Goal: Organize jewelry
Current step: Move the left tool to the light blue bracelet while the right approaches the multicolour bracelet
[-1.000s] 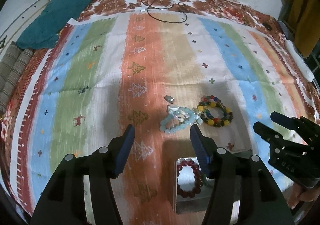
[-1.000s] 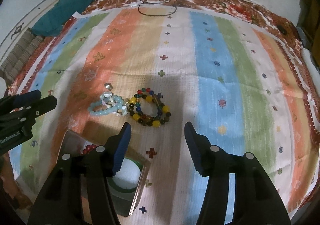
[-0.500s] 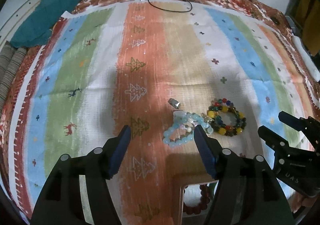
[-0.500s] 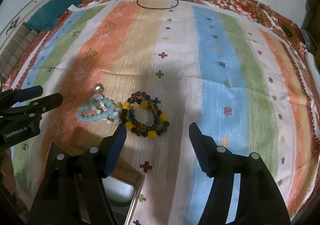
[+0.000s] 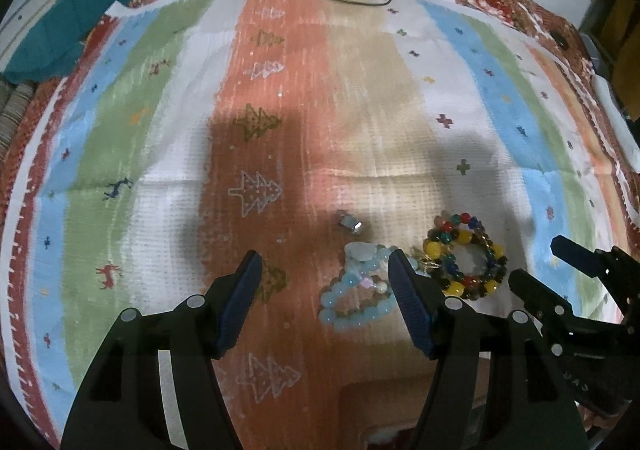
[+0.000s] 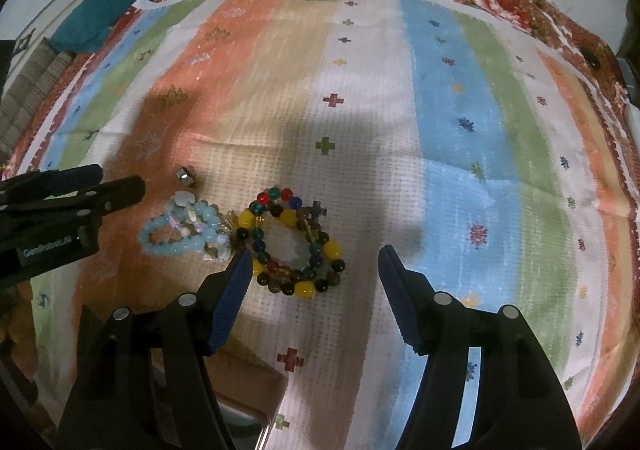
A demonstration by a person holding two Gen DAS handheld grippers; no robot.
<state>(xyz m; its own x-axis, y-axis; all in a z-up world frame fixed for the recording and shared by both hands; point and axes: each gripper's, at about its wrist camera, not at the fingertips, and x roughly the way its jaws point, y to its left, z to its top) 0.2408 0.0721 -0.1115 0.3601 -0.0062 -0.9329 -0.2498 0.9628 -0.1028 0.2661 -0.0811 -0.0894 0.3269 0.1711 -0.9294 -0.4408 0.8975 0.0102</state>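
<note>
Both hand-held grippers [image 5: 324, 264] [image 6: 316, 256] gape empty; left finger [image 5: 408, 302] partly hides pale-blue bracelet [image 5: 352, 298].

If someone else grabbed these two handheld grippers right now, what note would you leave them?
Left gripper: open, empty, jaws just opened wider, hovering by the pale blue bracelet.
Right gripper: open, empty, jaws also just opened wider, hovering over the multicoloured bead bracelet.
Both bracelets lie side by side on the striped cloth, seemingly touching. A small silver piece sits just beyond the blue one.
A tray's corner shows at the near edge; its contents are not visible now.
Done: nothing visible from here.
Left: likely pick up both bracelets and the silver piece and put them away.
</note>
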